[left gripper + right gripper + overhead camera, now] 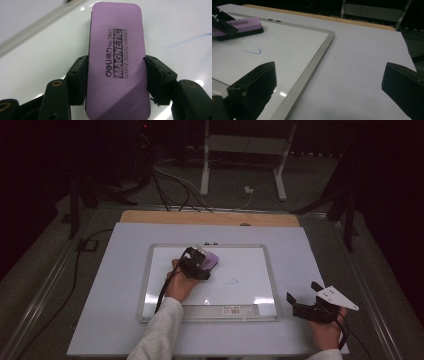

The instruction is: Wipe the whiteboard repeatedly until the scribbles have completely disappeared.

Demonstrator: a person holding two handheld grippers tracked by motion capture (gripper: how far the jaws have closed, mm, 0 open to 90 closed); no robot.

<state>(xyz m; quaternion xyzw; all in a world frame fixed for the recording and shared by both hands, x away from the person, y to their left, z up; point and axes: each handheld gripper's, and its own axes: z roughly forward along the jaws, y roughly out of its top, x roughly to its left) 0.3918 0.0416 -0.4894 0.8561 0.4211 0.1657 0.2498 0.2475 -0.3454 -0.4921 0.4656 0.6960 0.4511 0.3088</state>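
A whiteboard (150,285) with a silver frame lies on the white table. A purple magnetic eraser (117,57) rests flat on the board, and my left gripper (202,265) is shut on its two long sides. The same eraser (239,27) appears at the upper left of the right gripper view. A thin blue pen stroke (232,281) curves on the board to the right of the eraser, also seen as a blue stroke (253,49) in the right gripper view. My right gripper (306,299) stands open off the board's lower right corner, with nothing between its jaws.
The white table top (300,255) sits on a wooden bench (210,218). A label strip (232,310) runs along the board's near edge. Behind the table stand white table legs (205,165) and loose cables (170,185) on the floor.
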